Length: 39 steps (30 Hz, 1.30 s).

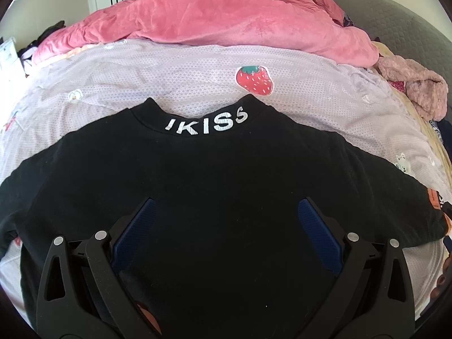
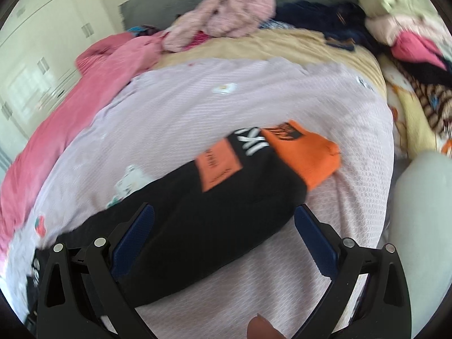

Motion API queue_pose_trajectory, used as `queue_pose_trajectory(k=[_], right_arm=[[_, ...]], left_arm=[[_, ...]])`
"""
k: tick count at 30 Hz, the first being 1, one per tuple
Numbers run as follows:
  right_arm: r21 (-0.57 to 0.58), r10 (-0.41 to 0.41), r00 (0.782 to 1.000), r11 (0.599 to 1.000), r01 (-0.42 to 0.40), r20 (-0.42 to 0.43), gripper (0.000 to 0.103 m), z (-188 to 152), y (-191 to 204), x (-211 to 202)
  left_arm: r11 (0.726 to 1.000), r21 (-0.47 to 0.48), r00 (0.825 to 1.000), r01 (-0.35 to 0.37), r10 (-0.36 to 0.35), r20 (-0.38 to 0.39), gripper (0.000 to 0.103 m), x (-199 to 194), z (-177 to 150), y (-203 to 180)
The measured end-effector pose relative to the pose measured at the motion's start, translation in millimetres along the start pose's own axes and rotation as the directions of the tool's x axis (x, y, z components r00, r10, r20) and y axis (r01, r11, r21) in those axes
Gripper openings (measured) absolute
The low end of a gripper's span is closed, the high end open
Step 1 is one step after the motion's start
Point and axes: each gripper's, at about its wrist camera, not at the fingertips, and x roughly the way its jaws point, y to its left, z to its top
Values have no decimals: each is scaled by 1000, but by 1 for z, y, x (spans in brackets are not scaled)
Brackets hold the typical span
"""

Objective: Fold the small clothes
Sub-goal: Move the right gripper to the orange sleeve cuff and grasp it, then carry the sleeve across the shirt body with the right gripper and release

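A small black sweatshirt (image 1: 220,169) lies flat on the lilac bedspread (image 1: 169,70), back side up, with white letters on the collar (image 1: 207,123). Its sleeves spread to both sides. My left gripper (image 1: 226,209) hovers over the middle of the shirt's body, open, with nothing between its blue pads. In the right wrist view the shirt's right sleeve (image 2: 214,203) runs diagonally, ending in an orange cuff (image 2: 305,152) with an orange patch (image 2: 219,166). My right gripper (image 2: 224,214) is open, straddling the sleeve's mid part. The view is blurred by motion.
A pink plush blanket (image 1: 226,25) is heaped across the far side of the bed. A fuzzy pink garment (image 1: 418,87) and a pile of mixed clothes (image 2: 404,34) lie at the right. A grey headboard (image 1: 395,19) stands behind. A fingertip (image 2: 260,327) shows at the bottom edge.
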Motion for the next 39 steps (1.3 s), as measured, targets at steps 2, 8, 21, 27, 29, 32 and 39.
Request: queue_pose_trajectory(k=[2,8,21,27,29,32,39], right_arm=[[34,26,999,999,-25,-27,99,3,-8,9],[146,88,996,986,-84,-22,99,18,-19,22],[38,285,950,956,-292,125,18,24,6,-6],[-145,444,885,894,-424,145,16,5,60,-41],[-215,481,865,868,-447,143,16,-4,80,-52],[-289,524,844,831,-476,117,15,-18,102,-61],[-412,620,784,718,-561,13,14,-52,144,-73]], left_arm=[[1000,3,1000,-13,13,11,95,0,-1,-1],[1000,-16,1000,-25,25,7,95,4,-2,2],[998,-53,998,-43,46,47,95,-13,-8,17],[994,-106,996,-33,42,78,95,-33,-12,38],[992,-121,995,-31,42,88,95,-38,-14,44],[990,-140,995,-30,44,94,95,-44,-17,53],[984,-173,994,-51,67,89,95,-49,-23,78]])
